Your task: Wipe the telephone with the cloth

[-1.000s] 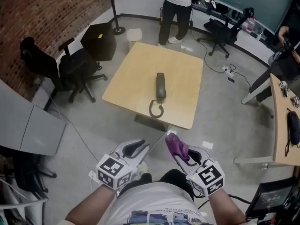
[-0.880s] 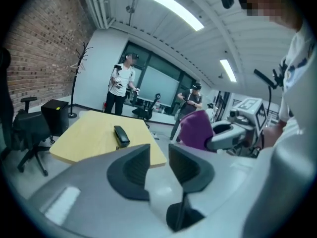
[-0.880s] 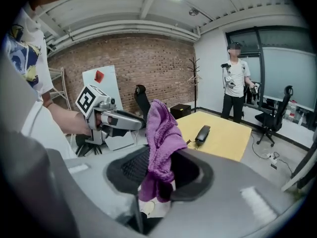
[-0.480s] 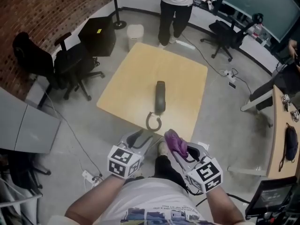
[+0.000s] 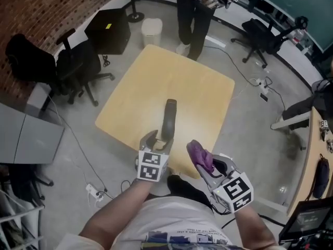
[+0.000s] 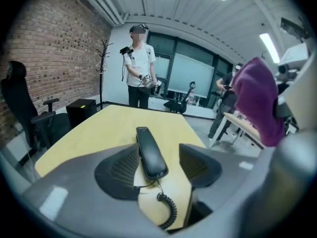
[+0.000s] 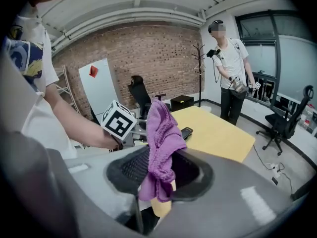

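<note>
A dark telephone handset (image 5: 169, 116) lies lengthwise on the square wooden table (image 5: 151, 82), its coiled cord (image 6: 168, 209) trailing off the near end. My left gripper (image 5: 155, 140) hovers at the table's near edge, just short of the handset (image 6: 150, 152). Its jaws have just been opening and stand open; the handset's near end shows in the gap, and the pads do not touch it. My right gripper (image 5: 207, 163) is to the right, off the table, shut on a bunched purple cloth (image 5: 200, 155) that sticks up from its jaws (image 7: 161, 143).
A person (image 5: 195, 14) stands beyond the table's far edge, holding devices. Black office chairs (image 5: 78, 66), a black box (image 5: 109, 30) and a white bin (image 5: 152, 31) stand left and behind. Another desk (image 5: 312, 155) is at the right. The floor is grey concrete with cables.
Both grippers moved forward toward the table. The left one dropped to the handset's near end with its jaws spread wider. The right one still holds the cloth.
</note>
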The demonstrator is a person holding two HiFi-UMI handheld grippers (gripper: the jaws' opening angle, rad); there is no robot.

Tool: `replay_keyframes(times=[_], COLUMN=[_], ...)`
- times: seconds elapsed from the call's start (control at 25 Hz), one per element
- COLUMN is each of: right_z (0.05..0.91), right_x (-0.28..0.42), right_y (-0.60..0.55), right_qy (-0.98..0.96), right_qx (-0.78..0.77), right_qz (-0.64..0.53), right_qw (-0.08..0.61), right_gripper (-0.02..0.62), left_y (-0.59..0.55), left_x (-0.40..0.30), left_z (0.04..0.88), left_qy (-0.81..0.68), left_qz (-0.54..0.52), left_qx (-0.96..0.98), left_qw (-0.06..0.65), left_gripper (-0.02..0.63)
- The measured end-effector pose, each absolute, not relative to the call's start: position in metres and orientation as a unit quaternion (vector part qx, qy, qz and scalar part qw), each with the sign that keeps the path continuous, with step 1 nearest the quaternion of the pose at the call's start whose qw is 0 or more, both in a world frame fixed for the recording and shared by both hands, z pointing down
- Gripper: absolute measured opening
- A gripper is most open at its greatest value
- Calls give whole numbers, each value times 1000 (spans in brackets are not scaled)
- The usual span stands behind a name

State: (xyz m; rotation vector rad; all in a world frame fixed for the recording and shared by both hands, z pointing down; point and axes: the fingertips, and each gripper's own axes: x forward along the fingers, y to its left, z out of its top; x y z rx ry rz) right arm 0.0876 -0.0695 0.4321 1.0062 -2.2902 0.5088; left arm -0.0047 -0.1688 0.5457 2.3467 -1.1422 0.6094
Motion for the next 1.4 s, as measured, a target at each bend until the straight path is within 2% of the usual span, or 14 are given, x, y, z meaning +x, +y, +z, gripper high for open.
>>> replay_keyframes(times=[0.52,0.72,1.08,1.4], right_z=[448,452,456,452], right_x=[134,144,147,133], right_y=[-95,-98,-105,-113], right_qy=[-857,-855,-855,-864], right_qx=[348,349,349,341], right_qz=[208,214,217,203], right_qw=[317,318,317,309], right_gripper=[117,117,117,117], left_y=[-225,-230,-231,-221], left_x=[13,19,12,9], left_z=[619,629,622,594], left_qy=[-472,-477,-472,-449], left_qz=[285,288,288,276], left_qx=[797,791,793,820], left_qw=[249,254,257,223], left_gripper=[279,258,252,252])
